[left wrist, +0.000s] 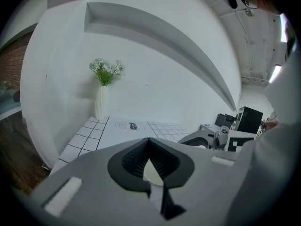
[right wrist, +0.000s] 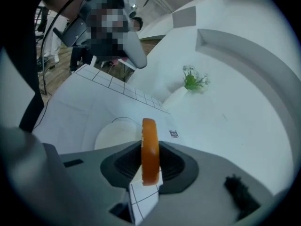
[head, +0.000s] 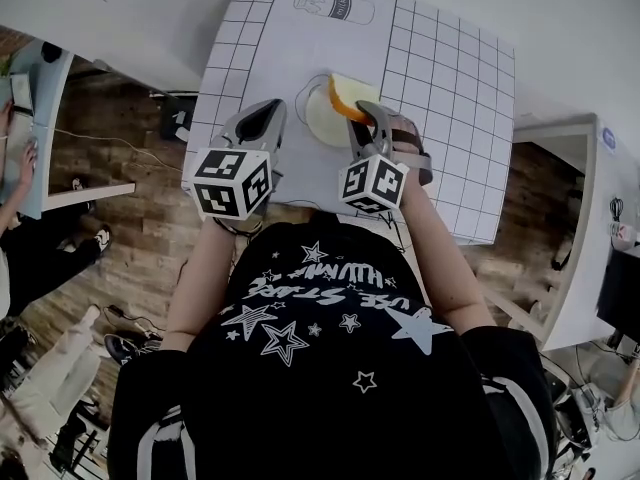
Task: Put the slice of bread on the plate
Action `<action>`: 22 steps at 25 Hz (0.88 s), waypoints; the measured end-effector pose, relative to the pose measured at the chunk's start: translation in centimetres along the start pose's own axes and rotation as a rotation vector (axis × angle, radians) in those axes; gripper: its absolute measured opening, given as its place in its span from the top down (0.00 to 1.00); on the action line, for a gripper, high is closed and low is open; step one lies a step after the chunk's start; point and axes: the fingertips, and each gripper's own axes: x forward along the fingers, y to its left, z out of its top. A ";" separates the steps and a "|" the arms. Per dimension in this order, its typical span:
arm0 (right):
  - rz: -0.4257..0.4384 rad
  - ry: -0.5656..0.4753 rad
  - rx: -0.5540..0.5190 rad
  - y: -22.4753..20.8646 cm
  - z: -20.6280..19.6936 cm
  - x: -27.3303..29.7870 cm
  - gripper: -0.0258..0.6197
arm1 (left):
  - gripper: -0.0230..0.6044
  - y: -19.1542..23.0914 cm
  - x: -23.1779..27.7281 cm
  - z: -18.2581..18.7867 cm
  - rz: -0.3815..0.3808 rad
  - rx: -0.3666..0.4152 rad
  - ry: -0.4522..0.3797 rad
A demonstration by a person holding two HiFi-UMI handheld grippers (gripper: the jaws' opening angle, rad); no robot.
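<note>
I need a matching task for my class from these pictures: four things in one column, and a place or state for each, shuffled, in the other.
Things:
1 orange-crusted slice of bread
2 pale round plate
3 white vase of green flowers
4 left gripper

Places or states:
a holds nothing
b lies flat on the white gridded table
c stands by the wall
d clamped edge-on in the right gripper

Pairs: 1-d, 2-b, 3-c, 4-a
</note>
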 end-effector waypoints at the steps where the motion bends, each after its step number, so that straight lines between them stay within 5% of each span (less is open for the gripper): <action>1: 0.009 0.006 -0.027 0.5 0.1 0.1 0.81 | 0.95 0.0 -0.1 -0.2 0.001 0.000 0.003; 22: 0.161 0.080 -0.042 6.0 -0.7 1.0 0.77 | 0.95 0.0 -2.3 -2.1 -0.021 -0.004 0.026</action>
